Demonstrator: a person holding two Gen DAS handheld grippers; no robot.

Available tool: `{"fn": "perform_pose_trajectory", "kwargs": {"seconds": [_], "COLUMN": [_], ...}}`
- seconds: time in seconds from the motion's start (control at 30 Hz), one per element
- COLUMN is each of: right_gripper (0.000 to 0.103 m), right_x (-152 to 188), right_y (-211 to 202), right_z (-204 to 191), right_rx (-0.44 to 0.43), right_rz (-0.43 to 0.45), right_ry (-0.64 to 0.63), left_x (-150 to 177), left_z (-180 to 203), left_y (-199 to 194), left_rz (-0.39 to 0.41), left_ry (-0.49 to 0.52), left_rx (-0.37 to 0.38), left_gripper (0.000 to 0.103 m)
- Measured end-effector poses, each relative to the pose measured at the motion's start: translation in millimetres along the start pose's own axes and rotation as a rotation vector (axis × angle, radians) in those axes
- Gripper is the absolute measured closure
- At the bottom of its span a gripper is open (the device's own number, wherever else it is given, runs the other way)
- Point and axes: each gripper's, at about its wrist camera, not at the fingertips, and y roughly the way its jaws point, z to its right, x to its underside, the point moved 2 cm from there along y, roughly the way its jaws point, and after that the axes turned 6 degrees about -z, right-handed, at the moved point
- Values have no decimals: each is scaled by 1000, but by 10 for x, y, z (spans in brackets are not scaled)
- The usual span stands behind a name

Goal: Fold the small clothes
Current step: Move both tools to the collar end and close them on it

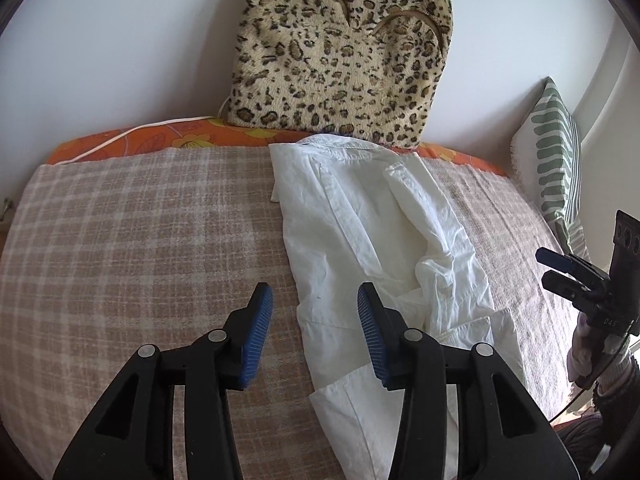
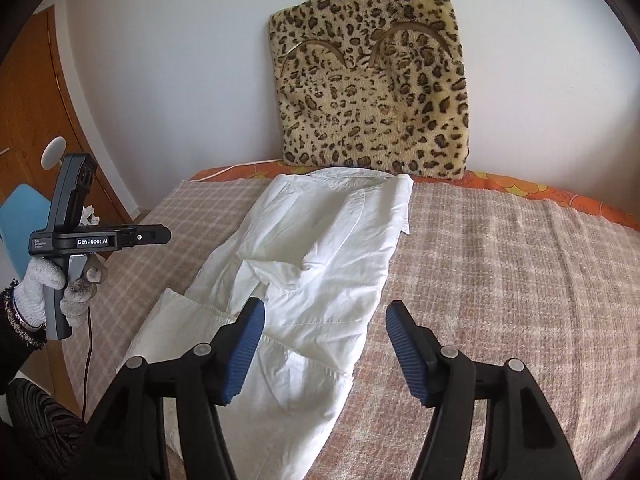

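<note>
One white garment [image 1: 372, 240] lying on one checked blanket [image 1: 140, 240], one leopard cushion [image 1: 340, 52] leaning, one striped pillow [image 1: 556, 152] (edge only), two grippers showing, left gripper [image 1: 315, 300], right gripper [image 2: 325, 316]

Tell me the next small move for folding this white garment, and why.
Probably lower the left gripper onto the near left edge of the white garment and pinch it. Both grippers are open and empty above the plaid blanket, and the garment lies long and rumpled, so nothing is gripped yet.
</note>
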Motion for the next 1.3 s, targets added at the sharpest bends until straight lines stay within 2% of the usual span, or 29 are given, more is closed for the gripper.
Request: {"fn": "perform_pose_trajectory", "kwargs": {"seconds": [0.07,0.37,0.43,0.67,0.93,1.0,1.03,1.1,1.13,1.23,1.3], "right_gripper": [27,27,28,43,51,58,68,77,86,95,96], "right_x": [-138,-646,-719,-930,-1095,-1134,-1148,-1150,-1145,-1126,-1115], "right_y": [113,683,822,1285,1655,1718,1757,1825,1855,1891,1908], "right_z": [102,638,785,1171,1327,1303,1287,1292,1313,1455,1543], "right_rx": [-13,-72,-90,-204,-292,-310,-321,-309,-305,-309,-318], "right_rz": [-16,-51,-63,-98,-113,-121,-133,-149,-155,-144,-139], "right_ry": [3,92,122,228,285,272,261,247,249,290,321], "left_x": [-80,-524,-608,-854,-1042,-1088,-1107,-1136,-1145,-1179,-1192], "left_z": [-26,-169,-207,-341,-355,-366,-371,-393,-406,-442,-447], "left_y": [64,541,686,1166,1505,1561,1584,1615,1631,1688,1696], "left_rz": [-3,-28,-37,-50,-60,-57,-53,-44,-40,-33,-26], "left_ry": [-8,-64,-61,-77,-61,-63,-63,-67,-70,-82,-75], "left_rx": [15,71,65,65,64,70,73,77,78,75,62], "left_gripper": [60,60,60,60,62,63,63,65,69,80,83]}}
